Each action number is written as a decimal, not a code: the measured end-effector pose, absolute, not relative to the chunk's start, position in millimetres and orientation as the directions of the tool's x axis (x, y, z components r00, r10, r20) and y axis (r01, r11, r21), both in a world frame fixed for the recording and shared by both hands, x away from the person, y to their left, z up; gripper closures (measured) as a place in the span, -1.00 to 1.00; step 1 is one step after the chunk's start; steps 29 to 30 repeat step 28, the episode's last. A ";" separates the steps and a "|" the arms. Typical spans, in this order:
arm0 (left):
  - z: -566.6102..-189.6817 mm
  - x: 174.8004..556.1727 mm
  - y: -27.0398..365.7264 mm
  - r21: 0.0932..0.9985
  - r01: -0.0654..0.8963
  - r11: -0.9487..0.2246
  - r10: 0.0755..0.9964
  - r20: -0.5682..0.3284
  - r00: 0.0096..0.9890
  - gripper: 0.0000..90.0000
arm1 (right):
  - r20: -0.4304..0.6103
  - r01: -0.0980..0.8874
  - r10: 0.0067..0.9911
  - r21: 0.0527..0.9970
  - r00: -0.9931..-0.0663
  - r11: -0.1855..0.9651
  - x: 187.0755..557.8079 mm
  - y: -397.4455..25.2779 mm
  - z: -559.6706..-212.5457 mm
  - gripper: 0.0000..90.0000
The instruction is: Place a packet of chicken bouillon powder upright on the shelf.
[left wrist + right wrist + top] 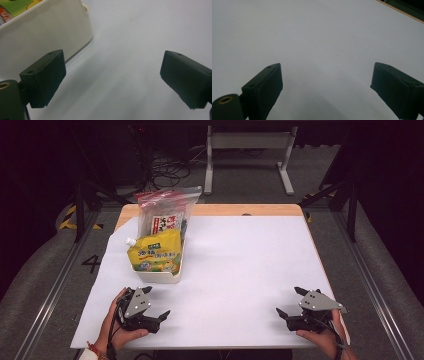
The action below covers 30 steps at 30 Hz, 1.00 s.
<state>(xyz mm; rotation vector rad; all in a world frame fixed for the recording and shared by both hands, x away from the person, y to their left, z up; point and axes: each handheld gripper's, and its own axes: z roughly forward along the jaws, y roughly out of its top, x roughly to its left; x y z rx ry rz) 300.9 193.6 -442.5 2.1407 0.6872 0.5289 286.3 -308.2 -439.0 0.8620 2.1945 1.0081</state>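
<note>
- White bin (167, 276): the landmark. An open cream-white container standing on the left half of the white sheet (240, 265) that covers the table; in the left gripper view its pale side wall (45, 32) fills the upper left.
- Yellow refill pouch (156, 252): lies tilted in the bin, its white spout at the bin's far left corner and its printed face turned up; a strip of its yellow and green print shows over the bin's rim in the left gripper view (22, 6).
- Clear zip bag (167, 212): stands upright at the far end of the bin, behind the pouch, with a red closure strip along its top and printed packets inside.
- Left hand (114, 322): rests on the sheet just short of the bin's near wall, toward the person.
- Left gripper (157, 302): held in that hand, near the bin's near wall but apart from it; its jaws stand wide apart with bare sheet between them, gripping nothing.
- Right gripper (291, 301): well to the right of the bin, near the sheet's near right corner; its jaws also stand wide apart over bare sheet, with nothing held.
- Right hand (325, 337): grasps that gripper from the near side, farthest from the bin.
</note>
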 end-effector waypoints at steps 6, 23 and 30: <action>-441.2 300.9 194.3 0.803 0.288 -0.522 0.631 0.137 0.763 -0.84 | -0.215 0.316 0.748 0.808 -0.628 0.498 288.0 -308.9 -439.0 -0.76; -442.0 301.0 196.8 0.808 0.295 -0.510 0.638 0.125 0.760 -0.87 | -0.224 0.324 0.770 0.811 -0.598 0.487 289.8 -310.1 -436.4 -0.76; -442.5 301.8 196.7 0.805 0.308 -0.508 0.647 0.120 0.753 -0.87 | -0.215 0.344 0.785 0.809 -0.581 0.476 291.1 -311.9 -436.7 -0.76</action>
